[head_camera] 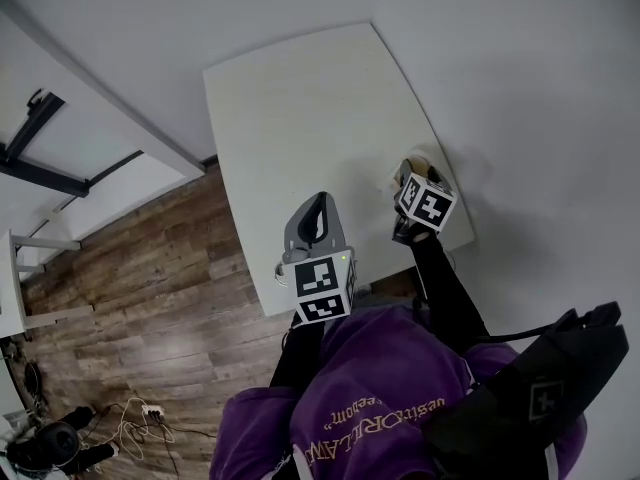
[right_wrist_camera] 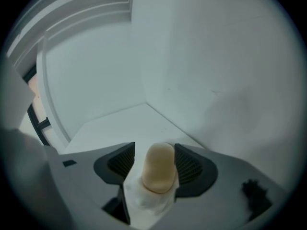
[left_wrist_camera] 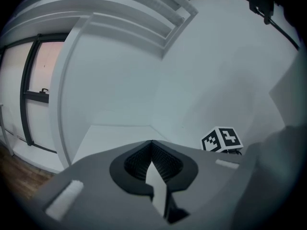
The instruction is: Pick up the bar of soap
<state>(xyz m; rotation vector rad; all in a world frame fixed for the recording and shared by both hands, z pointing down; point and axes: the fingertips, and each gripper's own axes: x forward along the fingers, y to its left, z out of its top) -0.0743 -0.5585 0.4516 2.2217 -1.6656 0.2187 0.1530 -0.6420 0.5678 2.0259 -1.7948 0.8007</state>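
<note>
The bar of soap (right_wrist_camera: 159, 169) is pale beige and rounded, and it stands on end on a white holder (right_wrist_camera: 146, 200). It sits between the jaws of my right gripper (right_wrist_camera: 154, 146), which stand wide with a thin gap on the soap's left side. In the head view the soap (head_camera: 419, 158) shows at the white table's (head_camera: 300, 98) right edge by the wall, just past my right gripper (head_camera: 408, 175). My left gripper (head_camera: 318, 218) hovers over the table's near part with its jaws together and nothing in them. Its tips (left_wrist_camera: 151, 142) meet in the left gripper view.
A white wall (head_camera: 540, 118) runs close along the table's right side and behind it. Wooden floor (head_camera: 150, 268) lies to the left, with cables (head_camera: 140, 423) and a white frame (head_camera: 30, 268). The right gripper's marker cube (left_wrist_camera: 221, 139) shows in the left gripper view.
</note>
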